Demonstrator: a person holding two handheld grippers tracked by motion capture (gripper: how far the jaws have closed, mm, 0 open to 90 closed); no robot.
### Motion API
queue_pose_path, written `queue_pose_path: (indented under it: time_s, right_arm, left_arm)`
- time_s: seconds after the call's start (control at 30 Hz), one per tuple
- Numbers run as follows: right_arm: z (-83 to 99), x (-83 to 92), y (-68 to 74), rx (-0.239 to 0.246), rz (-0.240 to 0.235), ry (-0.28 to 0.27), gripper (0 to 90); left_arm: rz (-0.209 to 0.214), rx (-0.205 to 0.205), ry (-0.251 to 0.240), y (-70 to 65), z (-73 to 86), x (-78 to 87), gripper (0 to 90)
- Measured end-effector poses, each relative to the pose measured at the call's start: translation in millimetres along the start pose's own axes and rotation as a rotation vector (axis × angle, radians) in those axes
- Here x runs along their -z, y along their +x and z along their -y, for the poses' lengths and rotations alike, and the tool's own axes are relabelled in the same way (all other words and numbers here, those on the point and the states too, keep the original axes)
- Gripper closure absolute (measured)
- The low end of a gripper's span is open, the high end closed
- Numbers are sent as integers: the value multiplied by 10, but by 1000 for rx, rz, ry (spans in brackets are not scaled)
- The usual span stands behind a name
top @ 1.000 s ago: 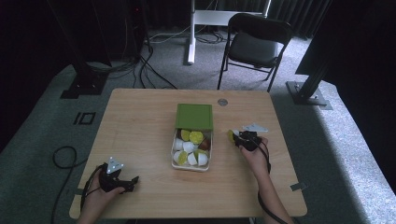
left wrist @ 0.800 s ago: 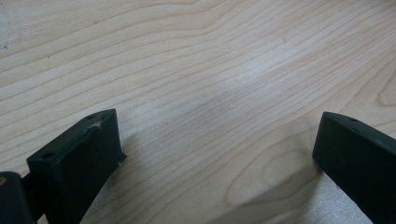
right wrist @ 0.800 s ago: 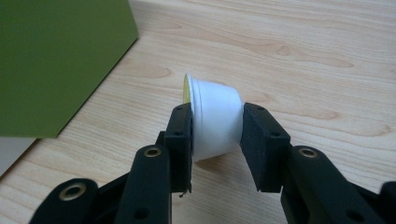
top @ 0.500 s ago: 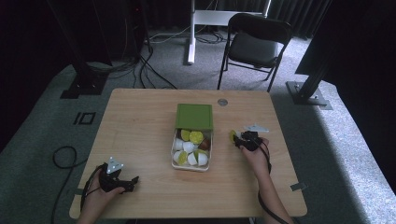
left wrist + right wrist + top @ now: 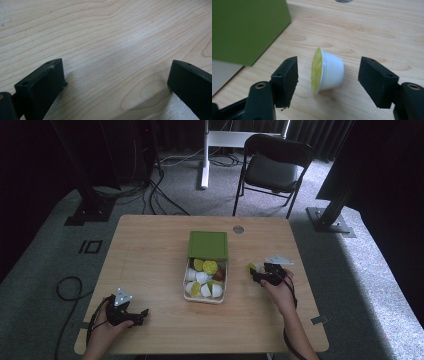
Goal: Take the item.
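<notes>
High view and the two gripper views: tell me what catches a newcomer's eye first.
A white tray of small cups with white, yellow-green and dark lids sits mid-table, its green lid lying at its far end. Right of it, the right hand-held gripper stands open around a white cup with a yellow lid, tipped on its side on the table. The left hand-held gripper rests open at the near left.

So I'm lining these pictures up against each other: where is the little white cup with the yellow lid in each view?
High view: the cup lies on the table right of the box, at the right gripper tips.
Left gripper view: not in it.
Right gripper view: the cup lies on its side, centre, between the open jaws, untouched.
Shared landmark: the green lid.
</notes>
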State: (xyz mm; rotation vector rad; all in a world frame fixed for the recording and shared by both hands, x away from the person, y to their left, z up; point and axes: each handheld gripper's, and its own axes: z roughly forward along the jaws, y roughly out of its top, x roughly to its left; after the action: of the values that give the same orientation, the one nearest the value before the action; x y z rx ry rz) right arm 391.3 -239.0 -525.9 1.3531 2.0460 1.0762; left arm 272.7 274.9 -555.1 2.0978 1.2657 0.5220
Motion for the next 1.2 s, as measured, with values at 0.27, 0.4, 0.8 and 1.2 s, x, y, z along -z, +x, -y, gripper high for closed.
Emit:
queue_pose_path:
  time_s: [0.27,0.4,0.8,1.2]
  right_arm:
    - [104,141,-20,18,-82,-24,191]
    - [169,180,-6,89,-102,-11,171]
    - [366,289,23,174,-216,31,171]
    - [517,400,-24,213,-285,38,172]
  left_arm:
    - [0,0,0,0,0,0,21]
    - [0,0,0,0,0,0,21]
    - [0,0,0,0,0,0,21]
    - [0,0,0,0,0,0,21]
